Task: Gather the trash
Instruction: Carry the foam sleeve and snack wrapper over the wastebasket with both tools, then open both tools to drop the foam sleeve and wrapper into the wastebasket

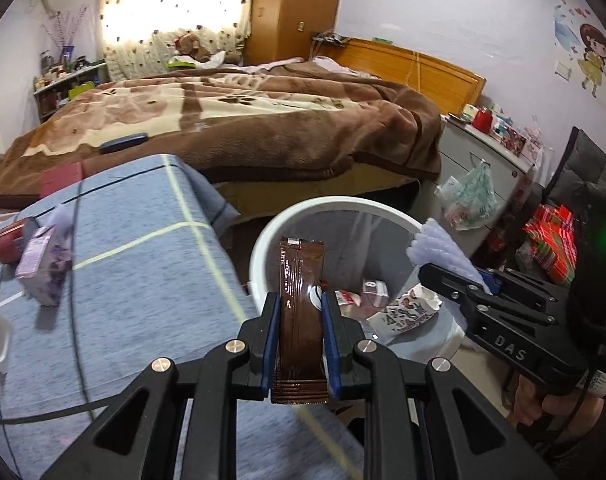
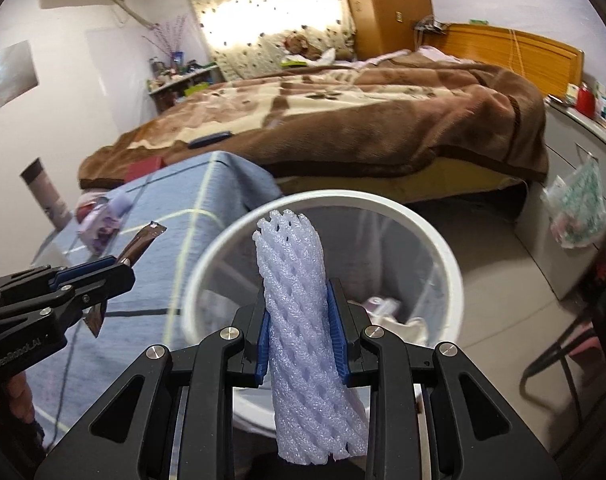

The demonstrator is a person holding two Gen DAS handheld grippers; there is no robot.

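Note:
My left gripper (image 1: 299,304) is shut on a brown sachet wrapper (image 1: 301,300) and holds it over the near rim of a white trash bin (image 1: 327,202). My right gripper (image 2: 297,292) is shut on a pale purple foam net sleeve (image 2: 299,320) above the same bin (image 2: 443,248). The bin holds several wrappers and a small carton (image 1: 377,292). The right gripper also shows in the left wrist view (image 1: 447,270) with the foam (image 1: 439,248). The left gripper shows in the right wrist view (image 2: 121,266) with the sachet (image 2: 137,246).
A table with a blue-grey cloth (image 1: 143,280) stands left of the bin, with a purple carton (image 1: 43,264), a red can (image 1: 11,244) and a black cable (image 1: 77,320). A bed with a brown blanket (image 1: 263,128) lies behind. A grey cabinet (image 1: 475,160) with a hanging bag (image 1: 469,196) is right.

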